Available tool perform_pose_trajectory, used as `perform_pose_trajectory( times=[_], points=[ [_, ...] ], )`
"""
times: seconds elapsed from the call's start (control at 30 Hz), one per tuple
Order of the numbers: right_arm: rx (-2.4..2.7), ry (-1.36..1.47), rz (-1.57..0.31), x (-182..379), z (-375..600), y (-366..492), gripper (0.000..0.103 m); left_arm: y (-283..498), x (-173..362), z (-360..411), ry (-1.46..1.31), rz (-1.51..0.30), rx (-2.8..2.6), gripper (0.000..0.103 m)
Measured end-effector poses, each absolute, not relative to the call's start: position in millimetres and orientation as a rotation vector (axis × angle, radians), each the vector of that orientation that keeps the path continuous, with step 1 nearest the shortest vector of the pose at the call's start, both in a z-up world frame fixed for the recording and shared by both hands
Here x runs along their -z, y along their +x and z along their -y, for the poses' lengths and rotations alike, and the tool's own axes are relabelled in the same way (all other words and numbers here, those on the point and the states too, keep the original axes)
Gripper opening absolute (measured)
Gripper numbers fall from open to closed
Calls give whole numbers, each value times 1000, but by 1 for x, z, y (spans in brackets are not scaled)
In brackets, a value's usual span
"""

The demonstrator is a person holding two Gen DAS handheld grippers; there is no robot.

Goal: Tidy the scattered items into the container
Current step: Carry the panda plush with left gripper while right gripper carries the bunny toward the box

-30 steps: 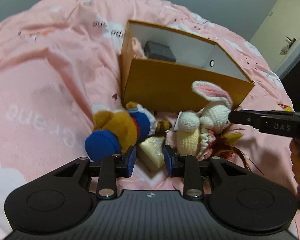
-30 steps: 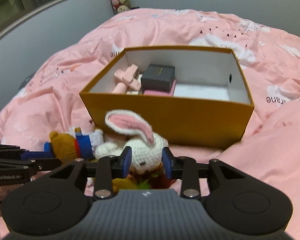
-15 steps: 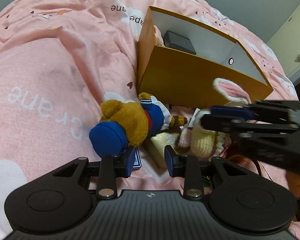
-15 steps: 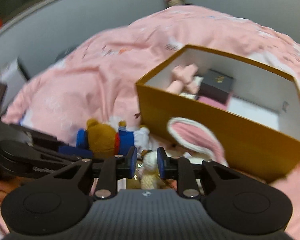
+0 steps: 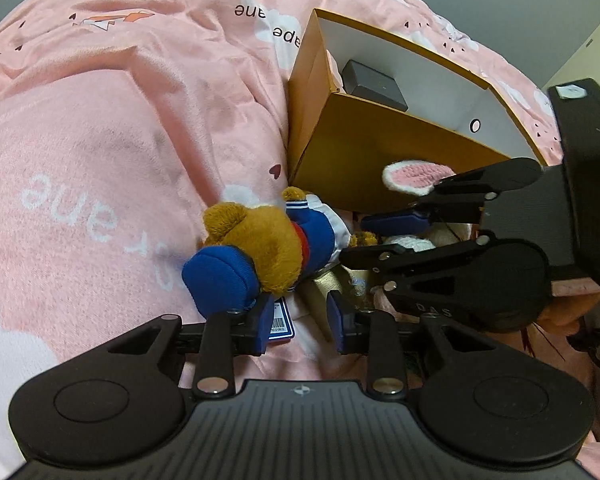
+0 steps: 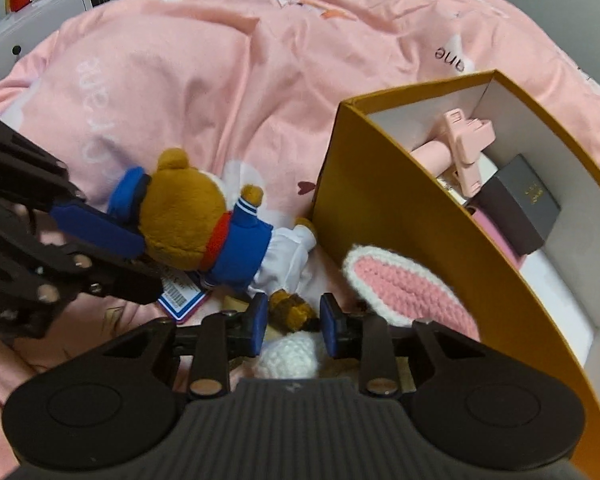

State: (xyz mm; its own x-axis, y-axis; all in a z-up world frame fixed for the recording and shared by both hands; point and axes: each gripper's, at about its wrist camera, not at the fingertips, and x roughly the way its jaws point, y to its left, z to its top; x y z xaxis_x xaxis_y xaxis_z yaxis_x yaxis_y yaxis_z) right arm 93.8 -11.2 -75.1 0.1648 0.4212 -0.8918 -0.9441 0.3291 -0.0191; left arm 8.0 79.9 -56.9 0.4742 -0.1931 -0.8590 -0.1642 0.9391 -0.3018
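A: Where's the bear (image 5: 268, 248) lying?
B: On the pink duvet (image 5: 100, 140), just beside the orange box (image 5: 380, 160); left gripper (image 5: 298, 320) closing — nothing clamped yet.
A: Right gripper (image 6: 292, 322)?
B: Opening over the crochet bunny (image 6: 404, 292); not gripping it.

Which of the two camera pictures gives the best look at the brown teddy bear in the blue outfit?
The right wrist view. There the teddy bear lies on the pink blanket with head, blue jacket and white trousers all visible. In the left wrist view the teddy bear appears mostly head-on; its blue hat fills the foreground and its legs are hidden.
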Motion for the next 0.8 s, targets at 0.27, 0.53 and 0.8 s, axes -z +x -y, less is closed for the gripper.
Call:
perform_pose_trajectory(
  times=[0.27,0.53,0.8],
  points=[
    [-1084,-653,-899,57,19,84,9,10,53,-85,-391,-1038,0,35],
    [-1101,-520,-814,3,51,57,8,27,47,-82,-362,-964,-30,35],
    [-1066,-416,-964,34,47,38,8,24,52,-83,-338,-1007,-59,35]
  ],
)
